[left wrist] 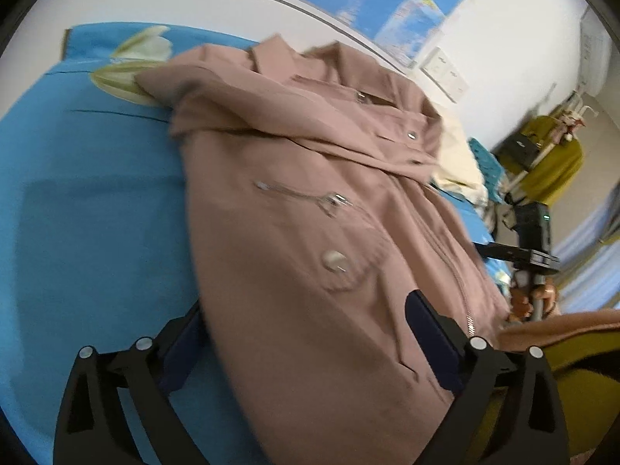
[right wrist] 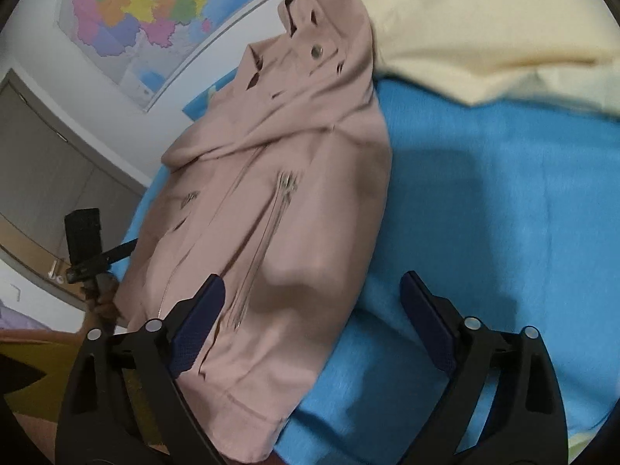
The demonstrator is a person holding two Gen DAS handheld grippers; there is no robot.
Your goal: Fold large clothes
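A dusty-pink jacket (left wrist: 317,201) with zips and snap buttons lies on a blue bed sheet (left wrist: 97,201), sleeves folded in, collar toward the wall. My left gripper (left wrist: 306,321) is open, its jaws wide apart over the jacket's lower left part, holding nothing. In the right wrist view the same jacket (right wrist: 294,201) lies left of centre. My right gripper (right wrist: 314,302) is open above the jacket's lower right edge and the sheet (right wrist: 484,213). The right gripper also shows at the right of the left wrist view (left wrist: 531,248), the left gripper at the left of the right wrist view (right wrist: 87,248).
A cream-coloured cloth (right wrist: 484,27) lies on the bed beyond the jacket's collar. A wall map (right wrist: 147,11) hangs behind the bed. A grey door (right wrist: 42,162) is at the left. A mustard garment (left wrist: 554,166) hangs at the far right.
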